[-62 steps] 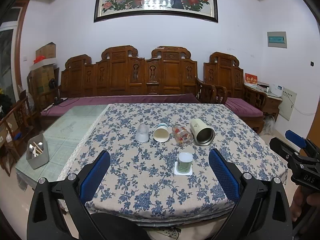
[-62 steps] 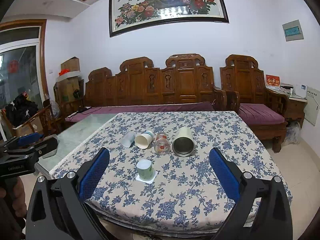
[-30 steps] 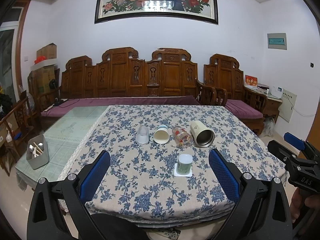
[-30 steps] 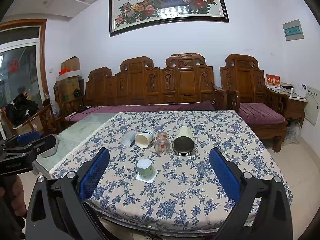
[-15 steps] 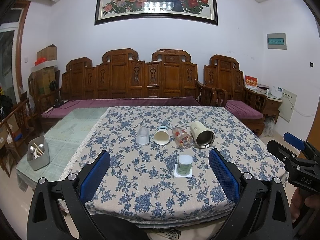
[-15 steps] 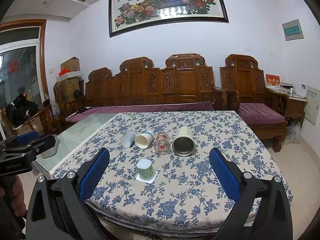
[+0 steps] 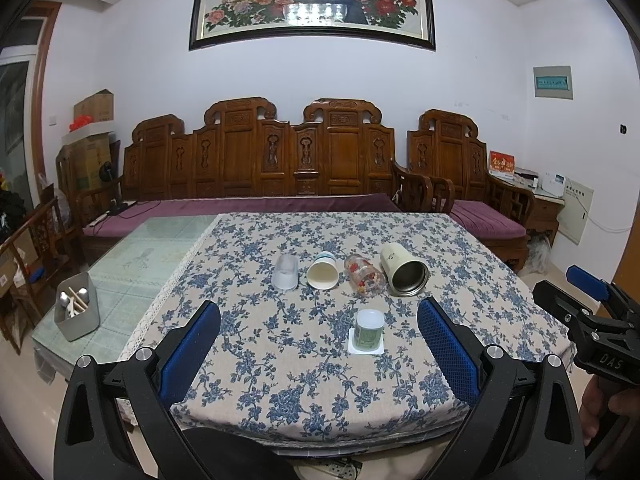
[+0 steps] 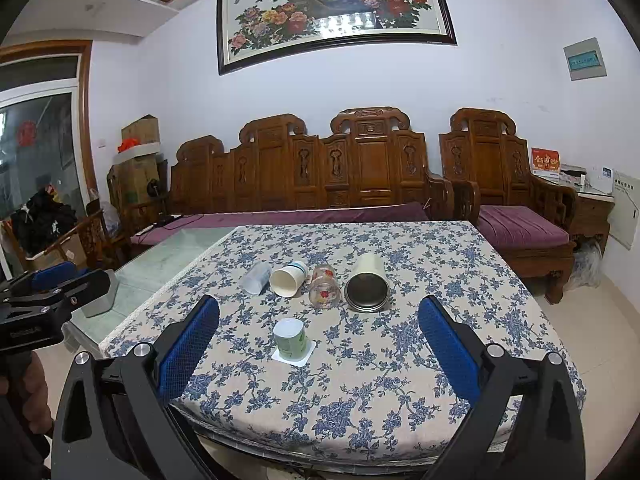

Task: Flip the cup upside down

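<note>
From where I stand, a metal utensil box [image 7: 78, 312] sits on the bare glass at the table's left edge. On the floral tablecloth [image 7: 280, 360], a row of four vessels lies on its side near the middle: a clear plastic cup [image 7: 285, 277], then a white paper cup [image 7: 322, 275] with its mouth toward the near edge, a patterned glass [image 7: 363, 279], and a cream metal tumbler [image 7: 404, 269]. Nearer the front edge, the small green cup [image 7: 369, 329] stands on a white coaster [image 7: 366, 346], apart from the row. The left gripper [image 7: 318, 354] hangs off the near edge with its blue-padded fingers [image 7: 190, 350] spread wide, holding nothing. The right gripper [image 8: 320, 354] does likewise, fingers [image 8: 448, 350] wide apart and empty.
</note>
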A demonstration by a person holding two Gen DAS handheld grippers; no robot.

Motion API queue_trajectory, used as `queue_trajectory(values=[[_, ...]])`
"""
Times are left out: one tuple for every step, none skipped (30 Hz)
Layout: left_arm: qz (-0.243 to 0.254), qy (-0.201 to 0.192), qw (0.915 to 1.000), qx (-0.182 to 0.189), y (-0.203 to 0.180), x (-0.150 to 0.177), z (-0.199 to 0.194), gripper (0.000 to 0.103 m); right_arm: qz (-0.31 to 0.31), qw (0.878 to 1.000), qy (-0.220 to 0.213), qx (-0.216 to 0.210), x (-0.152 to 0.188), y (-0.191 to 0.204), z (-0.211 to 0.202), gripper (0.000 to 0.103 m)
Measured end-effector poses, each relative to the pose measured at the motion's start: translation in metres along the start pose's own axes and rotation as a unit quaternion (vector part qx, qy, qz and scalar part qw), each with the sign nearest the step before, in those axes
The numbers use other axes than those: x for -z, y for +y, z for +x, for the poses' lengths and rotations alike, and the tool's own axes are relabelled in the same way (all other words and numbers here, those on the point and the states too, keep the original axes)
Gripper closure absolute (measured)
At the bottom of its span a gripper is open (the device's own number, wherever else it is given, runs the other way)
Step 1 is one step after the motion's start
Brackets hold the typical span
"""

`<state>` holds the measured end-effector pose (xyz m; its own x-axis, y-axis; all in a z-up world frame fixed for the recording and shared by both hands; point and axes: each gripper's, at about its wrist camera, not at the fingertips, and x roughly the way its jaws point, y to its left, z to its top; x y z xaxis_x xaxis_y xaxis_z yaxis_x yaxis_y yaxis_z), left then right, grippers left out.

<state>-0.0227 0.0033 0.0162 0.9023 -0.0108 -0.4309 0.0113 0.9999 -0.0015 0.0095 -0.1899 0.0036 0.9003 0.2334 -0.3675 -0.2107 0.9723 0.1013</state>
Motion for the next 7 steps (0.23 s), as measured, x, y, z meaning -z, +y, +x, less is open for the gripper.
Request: queue_trajectory(values=[[0.0, -0.001, 1.0, 0.0, -0.0002, 0.0004, -0.0008, 0.008, 0.0, 1.0, 0.001, -0.001, -0.0003, -0.0003, -0.0001, 0.003], [-0.001, -0.001, 1.0, 0.0, -0.0002, 0.0002, -0.0007, 0.008, 0.0, 1.0, 0.001, -0.001, 0.0, -0.0001, -0.0001, 0.003], [-0.001, 0.0, 1.0, 0.001, -0.0002, 0.0, -0.0003, 0.008, 0.0, 1.0, 0.001, 0.0, -0.0001, 0.0004, -0.0003, 0.003], [-0.002, 0.001, 1.0, 0.0, -0.0003, -0.0001, -0.0002, 0.008, -0.001, 1.0, 0.001, 0.0, 0.0003, 0.001, -0.0006, 0.003], [-0.002, 0.0, 1.0, 0.0, -0.0007, 0.0001, -0.001, 0.008, 0.0, 1.0, 0.001, -0.001, -0.0001, 0.0002, -0.0002, 0.003], [-0.002, 0.001, 1.0, 0.0, -0.0011, 0.0001, -0.0012, 0.008, 0.001, 1.0, 0.001, -0.001, -0.0001, 0.0003, -0.0002, 0.003], [-0.002, 0.0, 1.0, -0.001, -0.0011, 0.0002, -0.0012, 0.008, 0.001, 1.0, 0.001, -0.001, 0.0001, 0.0005, -0.0002, 0.003]])
